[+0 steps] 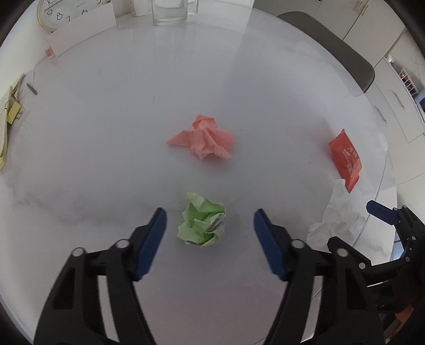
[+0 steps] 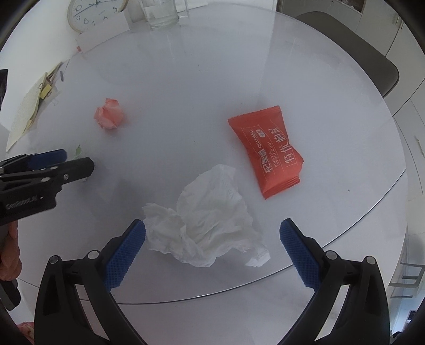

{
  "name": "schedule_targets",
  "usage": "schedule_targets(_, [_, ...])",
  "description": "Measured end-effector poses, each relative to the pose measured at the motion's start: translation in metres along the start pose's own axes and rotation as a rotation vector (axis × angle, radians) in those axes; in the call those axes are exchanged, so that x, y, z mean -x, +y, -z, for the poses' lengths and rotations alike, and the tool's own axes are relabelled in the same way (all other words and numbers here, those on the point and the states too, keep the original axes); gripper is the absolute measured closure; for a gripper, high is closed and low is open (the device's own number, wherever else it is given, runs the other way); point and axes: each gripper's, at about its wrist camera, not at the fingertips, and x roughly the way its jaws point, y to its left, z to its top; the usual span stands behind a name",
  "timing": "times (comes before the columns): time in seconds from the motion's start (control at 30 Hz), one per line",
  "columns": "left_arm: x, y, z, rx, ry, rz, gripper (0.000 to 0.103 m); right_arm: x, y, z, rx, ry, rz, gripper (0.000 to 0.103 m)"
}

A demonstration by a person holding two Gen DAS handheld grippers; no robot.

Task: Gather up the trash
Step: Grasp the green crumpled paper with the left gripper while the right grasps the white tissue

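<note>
A: Item one, left gripper (image 1: 209, 228)?
B: Fingers spread wide, nothing clamped. A crumpled green paper ball (image 1: 203, 221) lies on the table (image 1: 106, 132) between the two blue pads (image 1: 152, 240), touching neither.

A: Item two, right gripper (image 2: 212, 238)?
B: Fingers likewise apart and holding nothing. A crumpled white tissue (image 2: 207, 225) lies between and just ahead of the tips, near the table's right edge.

A: Other trash?
B: Crumpled pink paper (image 1: 203, 140) near the table's middle, beyond the green ball. An orange-red snack wrapper (image 2: 267, 151) with white lettering lies flat beyond the tissue, toward the right edge.

A: Remaining stock?
B: At the far edge, a clear glass container (image 1: 170, 12) and a round wall clock (image 1: 67, 12) behind a white card (image 1: 82, 30). Yellowish papers with a binder clip (image 1: 10, 114) at the left edge. A grey chair (image 1: 334, 45) beyond the far right edge.
</note>
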Motion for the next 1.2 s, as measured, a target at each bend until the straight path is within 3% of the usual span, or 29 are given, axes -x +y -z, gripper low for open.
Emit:
schedule_targets(0.17, [-0.01,-0.003,0.006,-0.015,0.026,-0.005,0.069,0.001,-0.003,0.003,-0.015,0.003,-0.017,0.002])
schedule_targets(0.5, [-0.007,0.003,0.007,0.023,0.008,0.019,0.073,0.012,-0.005,0.009,-0.031,-0.007,-0.017,0.002])
schedule_targets(0.87, [0.011,0.005,0.017,0.016,0.005,0.042,0.073,-0.011,0.012,0.0,-0.019,0.04,0.022,0.003])
schedule_targets(0.97, [0.012,0.01,0.009,0.01,0.007,0.043,0.073,-0.01,0.012,-0.002,-0.013,0.035,0.008,0.029])
schedule_targets(1.03, [0.014,0.011,0.006,0.004,0.002,0.039,0.073,-0.008,0.01,-0.001,-0.02,0.031,-0.014,0.055])
schedule_targets(1.13, [0.02,0.008,0.005,-0.01,-0.014,0.033,0.073,-0.004,0.008,-0.001,-0.017,0.028,-0.035,0.072])
schedule_targets(1.2, [0.023,0.006,0.007,-0.016,-0.022,0.033,0.073,-0.001,0.008,0.0,-0.019,0.026,-0.051,0.075])
